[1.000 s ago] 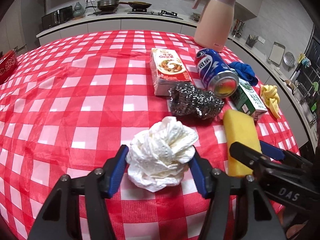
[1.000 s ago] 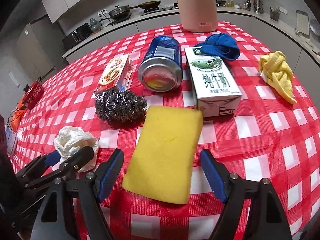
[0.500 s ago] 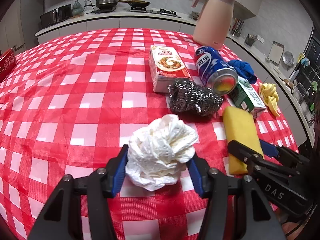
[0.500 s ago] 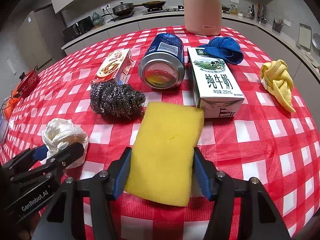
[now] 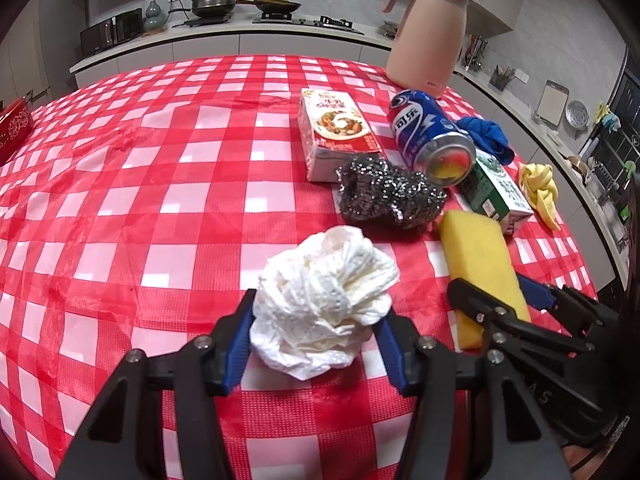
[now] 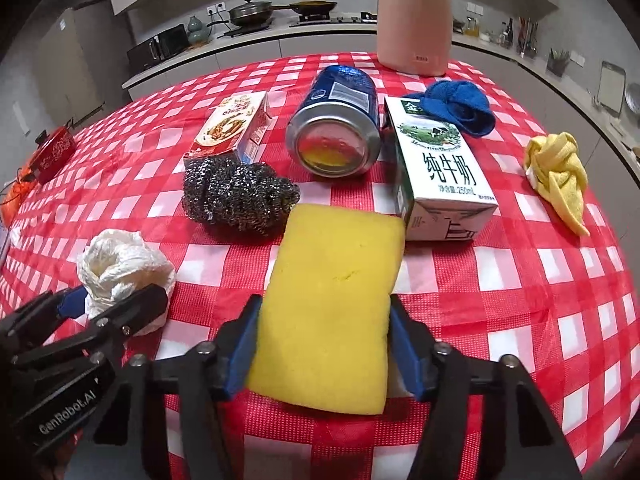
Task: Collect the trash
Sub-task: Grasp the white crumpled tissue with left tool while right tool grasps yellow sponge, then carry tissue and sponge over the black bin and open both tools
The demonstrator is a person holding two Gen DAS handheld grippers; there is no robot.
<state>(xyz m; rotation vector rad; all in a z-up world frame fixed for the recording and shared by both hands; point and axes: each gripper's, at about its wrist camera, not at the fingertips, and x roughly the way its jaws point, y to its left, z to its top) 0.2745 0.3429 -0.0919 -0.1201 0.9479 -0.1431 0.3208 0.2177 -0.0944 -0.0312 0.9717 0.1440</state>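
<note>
With the left gripper (image 5: 316,340) clamped on the crumpled paper towel (image 5: 326,304) and the right gripper (image 6: 324,356) on the yellow sponge (image 6: 332,300), lift both straight up off the worktop (image 5: 160,200), clear of the steel scourer (image 6: 236,200)

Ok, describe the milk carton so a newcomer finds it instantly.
Start at the tall pink jug on the checked tablecloth. In front of it a blue cloth touches the milk carton, lying flat beside the tipped blue can. Only this box is green and white, picturing cows.
</note>
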